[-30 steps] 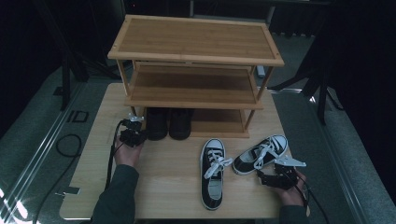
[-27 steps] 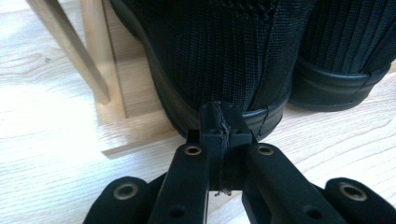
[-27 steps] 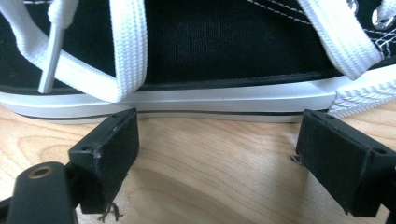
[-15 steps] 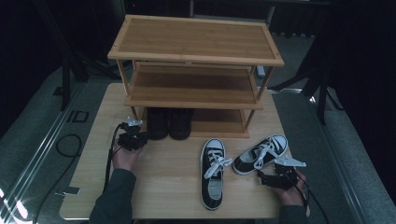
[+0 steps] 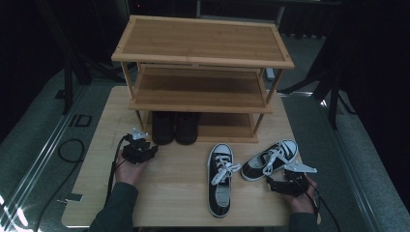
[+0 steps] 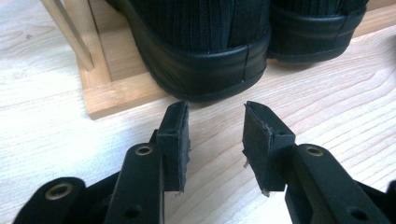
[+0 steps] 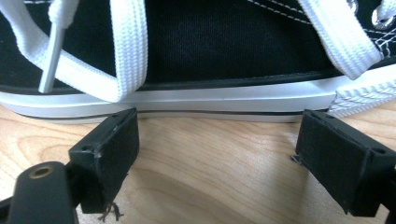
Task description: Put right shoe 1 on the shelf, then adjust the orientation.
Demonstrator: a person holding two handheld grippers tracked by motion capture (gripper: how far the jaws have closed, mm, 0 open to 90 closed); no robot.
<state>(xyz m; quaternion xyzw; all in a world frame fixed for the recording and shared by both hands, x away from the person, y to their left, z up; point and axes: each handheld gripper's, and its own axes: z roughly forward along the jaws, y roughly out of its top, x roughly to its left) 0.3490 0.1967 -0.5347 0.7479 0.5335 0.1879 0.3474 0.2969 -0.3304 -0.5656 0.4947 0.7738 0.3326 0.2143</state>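
Note:
Two black shoes stand side by side on the bottom shelf of the bamboo rack, heels toward me. My left gripper rests on the table just in front of the left shoe's heel. Its jaws are open and have just been opening, with nothing between them. One black-and-white sneaker lies mid-table, and a second lies at an angle to its right. My right gripper is open beside that second sneaker, its pads apart in front of the white sole.
The wooden table has free room at its front left. The rack's middle shelf and top shelf hold nothing. A cable loops on the floor to the left. Dark stands rise at the right beyond the table.
My left gripper has drawn back a little from the black shoes toward the near edge. The right gripper and both sneakers have stayed put.

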